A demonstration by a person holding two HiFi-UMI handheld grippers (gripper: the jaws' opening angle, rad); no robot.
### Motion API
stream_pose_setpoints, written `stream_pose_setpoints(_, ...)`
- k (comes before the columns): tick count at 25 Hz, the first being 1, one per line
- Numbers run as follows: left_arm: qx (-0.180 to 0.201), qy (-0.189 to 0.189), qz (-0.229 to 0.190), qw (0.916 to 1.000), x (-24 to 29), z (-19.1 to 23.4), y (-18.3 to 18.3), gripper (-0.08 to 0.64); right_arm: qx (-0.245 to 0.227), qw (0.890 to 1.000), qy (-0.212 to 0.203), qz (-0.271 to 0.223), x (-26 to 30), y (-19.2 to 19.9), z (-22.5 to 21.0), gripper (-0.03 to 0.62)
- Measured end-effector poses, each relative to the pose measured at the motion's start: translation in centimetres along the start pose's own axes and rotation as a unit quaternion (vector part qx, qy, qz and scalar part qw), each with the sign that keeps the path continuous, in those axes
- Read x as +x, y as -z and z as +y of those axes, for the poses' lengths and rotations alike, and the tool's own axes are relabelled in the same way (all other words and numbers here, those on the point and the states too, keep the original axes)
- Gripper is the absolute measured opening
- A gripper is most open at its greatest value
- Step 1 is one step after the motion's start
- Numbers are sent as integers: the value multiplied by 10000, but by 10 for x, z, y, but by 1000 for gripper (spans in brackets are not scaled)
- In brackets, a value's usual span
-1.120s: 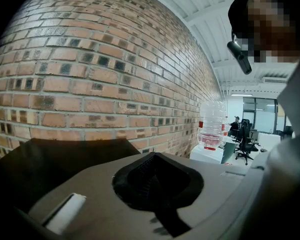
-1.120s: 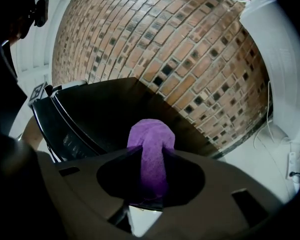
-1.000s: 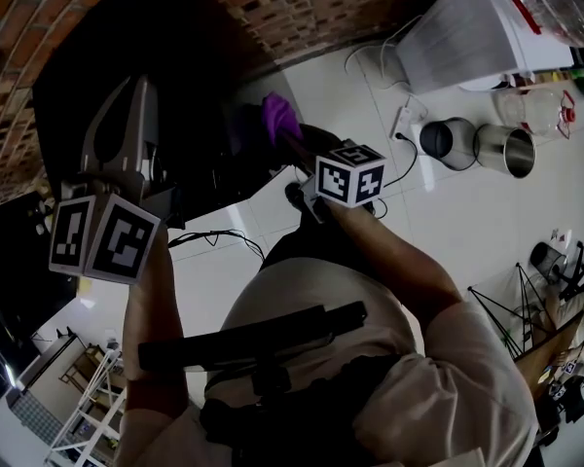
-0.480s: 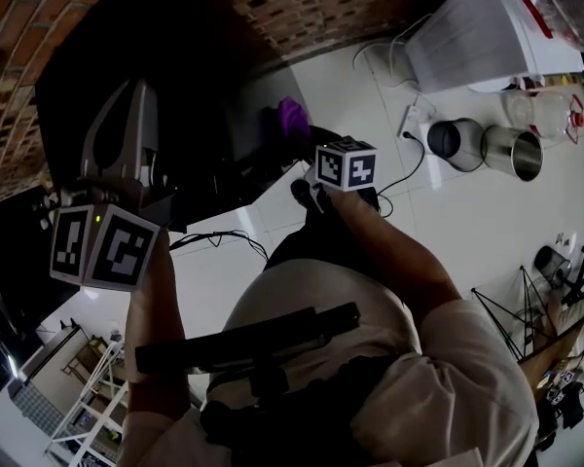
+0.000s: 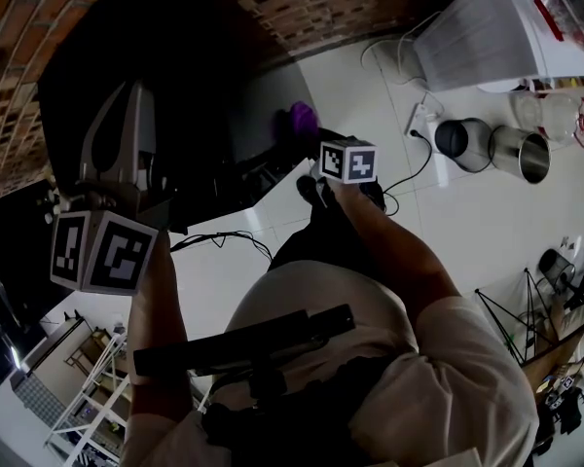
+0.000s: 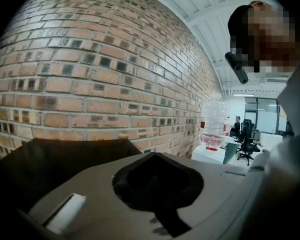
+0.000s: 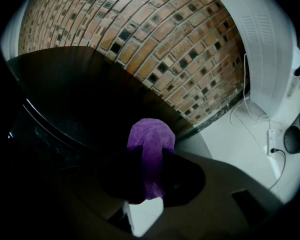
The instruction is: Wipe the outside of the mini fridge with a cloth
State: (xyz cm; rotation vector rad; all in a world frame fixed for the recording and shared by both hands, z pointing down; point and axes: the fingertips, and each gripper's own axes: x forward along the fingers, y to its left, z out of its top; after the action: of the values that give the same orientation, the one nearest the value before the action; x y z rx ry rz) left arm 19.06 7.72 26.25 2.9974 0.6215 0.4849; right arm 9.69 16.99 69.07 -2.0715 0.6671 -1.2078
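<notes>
Firmly, the right claw (image 7: 149,179) is clamped on the purple cloth (image 7: 151,136), whose loose end bulges out at the mini fridge's (image 7: 75,94) dark side, just below the top edge; contact is unclear. The cloth looks soft, light and floppy, so it is probably best gripped at a bunched fold. The left claw (image 6: 157,176), jaws together and empty, hovers over the fridge top.

The cloth (image 7: 151,144) looks fleecy, mini fridge (image 7: 75,94) glossy, brick wall (image 6: 100,69) rough.
</notes>
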Motion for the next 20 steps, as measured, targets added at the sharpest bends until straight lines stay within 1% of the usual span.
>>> stream_pose_setpoints(15,-19,-48,-13,10000,0,2,1,8,-183,9981,433,404,34,13,-43,115)
stream_pose_setpoints(20,-24,-43,-16,10000,-1,1,0,8,-149,9969,556,542,34,13,-52,115)
